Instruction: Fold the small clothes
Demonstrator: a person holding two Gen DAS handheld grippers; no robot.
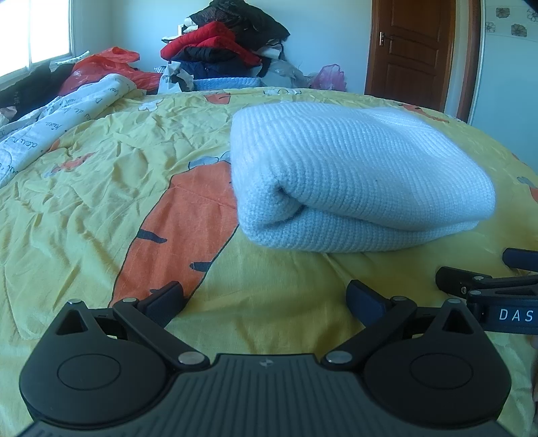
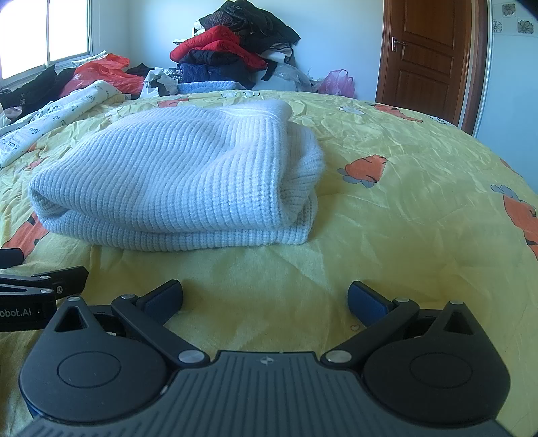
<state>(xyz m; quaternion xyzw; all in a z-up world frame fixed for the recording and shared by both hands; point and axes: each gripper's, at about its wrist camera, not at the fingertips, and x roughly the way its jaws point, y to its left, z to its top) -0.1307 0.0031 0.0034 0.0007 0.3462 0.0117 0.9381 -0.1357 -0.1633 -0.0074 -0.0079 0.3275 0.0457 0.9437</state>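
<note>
1. Knitted garment (image 1: 353, 174), pale blue and ribbed, lies folded into a thick bundle on the yellow bedspread (image 1: 101, 201), which carries a pattern of orange carrots. In the right wrist view it sits ahead and to the left (image 2: 175, 181), with a rolled fold along its near edge.
2. Left gripper (image 1: 265, 301) rests low over the bedspread just in front of the garment, its two blue-padded fingers spread wide with nothing between them.
3. Right gripper (image 2: 265, 301) sits beside it, likewise spread wide and empty, apart from the garment. Each gripper shows at the edge of the other's view.
4. Beyond the garment, a white printed quilt (image 1: 50, 127) is bunched at the left of the bed.
5. At the far side stands a heap of clothes (image 1: 228, 43) in red, black and dark blue, with an orange plastic bag (image 1: 104, 67) beside it.
6. A brown wooden door (image 1: 413, 47) stands at the back right, and a window (image 1: 33, 30) at the left.
</note>
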